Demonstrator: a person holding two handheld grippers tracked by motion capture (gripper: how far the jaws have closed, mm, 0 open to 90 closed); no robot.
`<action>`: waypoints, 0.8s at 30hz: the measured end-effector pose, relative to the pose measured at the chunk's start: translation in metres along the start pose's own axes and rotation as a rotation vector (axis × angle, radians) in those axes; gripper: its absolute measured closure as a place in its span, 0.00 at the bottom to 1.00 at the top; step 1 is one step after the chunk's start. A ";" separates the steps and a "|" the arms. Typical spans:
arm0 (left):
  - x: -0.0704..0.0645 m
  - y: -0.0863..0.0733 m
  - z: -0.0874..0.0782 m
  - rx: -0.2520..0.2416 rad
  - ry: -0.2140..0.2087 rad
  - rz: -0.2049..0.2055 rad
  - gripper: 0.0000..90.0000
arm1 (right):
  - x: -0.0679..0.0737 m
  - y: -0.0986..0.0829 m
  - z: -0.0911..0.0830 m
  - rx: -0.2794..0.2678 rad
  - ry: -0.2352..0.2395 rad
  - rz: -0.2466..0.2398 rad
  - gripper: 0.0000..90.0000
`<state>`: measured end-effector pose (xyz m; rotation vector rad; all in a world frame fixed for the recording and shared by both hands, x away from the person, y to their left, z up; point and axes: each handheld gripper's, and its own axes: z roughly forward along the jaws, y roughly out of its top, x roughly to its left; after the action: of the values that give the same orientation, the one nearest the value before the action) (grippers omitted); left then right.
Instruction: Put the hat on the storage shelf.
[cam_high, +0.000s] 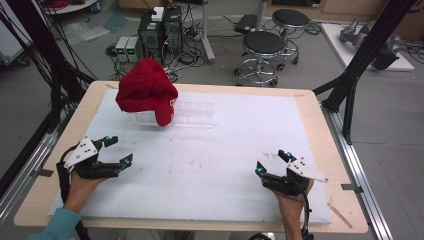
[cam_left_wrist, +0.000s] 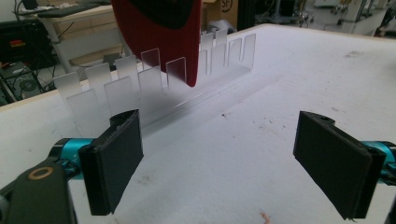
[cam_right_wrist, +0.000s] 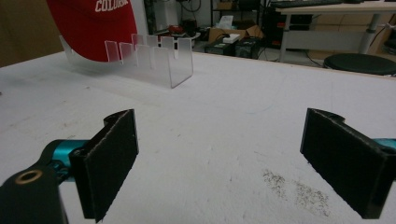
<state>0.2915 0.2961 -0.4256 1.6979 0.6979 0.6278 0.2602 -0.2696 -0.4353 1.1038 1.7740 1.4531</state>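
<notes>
High view: the red cap (cam_high: 146, 90) sits draped over the left end of the clear acrylic rack (cam_high: 192, 114), toward the far side of the tabletop (cam_high: 225, 165). Your left gripper (cam_high: 114, 151) and right gripper (cam_high: 272, 162) both rest near the near edge, well apart from the cap, jaws spread wide and empty. Risk: the rack looks light and nothing visibly anchors it; pull the cap sideways and you will likely drag or tip the rack with it.

Left gripper view: the cap's brim (cam_left_wrist: 163, 42) hangs down in front of the rack's upright tabs (cam_left_wrist: 116, 88). Jaws wide open, nothing between them. Approach low and you could strike the tabs before the fabric; a pinch on the brim edge alone may slip.

Right gripper view: the cap (cam_right_wrist: 93, 28) covers the far end of the rack (cam_right_wrist: 159, 60); the near end stands bare. Jaws fully open, empty. You might use this gripper to steady the rack, but a hard clamp on thin acrylic could skid it across the tabletop.
</notes>
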 end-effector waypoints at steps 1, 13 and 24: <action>0.000 -0.002 -0.002 -0.009 0.001 -0.001 0.18 | 0.000 0.000 0.000 -0.001 -0.002 -0.003 0.11; -0.005 -0.023 -0.017 -0.072 -0.005 -0.010 0.18 | 0.000 0.000 -0.001 0.005 -0.012 -0.010 0.11; -0.005 -0.032 -0.027 -0.126 0.021 -0.033 0.18 | 0.005 -0.007 -0.002 -0.041 -0.021 0.000 0.11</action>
<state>0.2645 0.3158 -0.4510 1.5625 0.6856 0.6538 0.2542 -0.2667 -0.4417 1.0944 1.7221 1.4657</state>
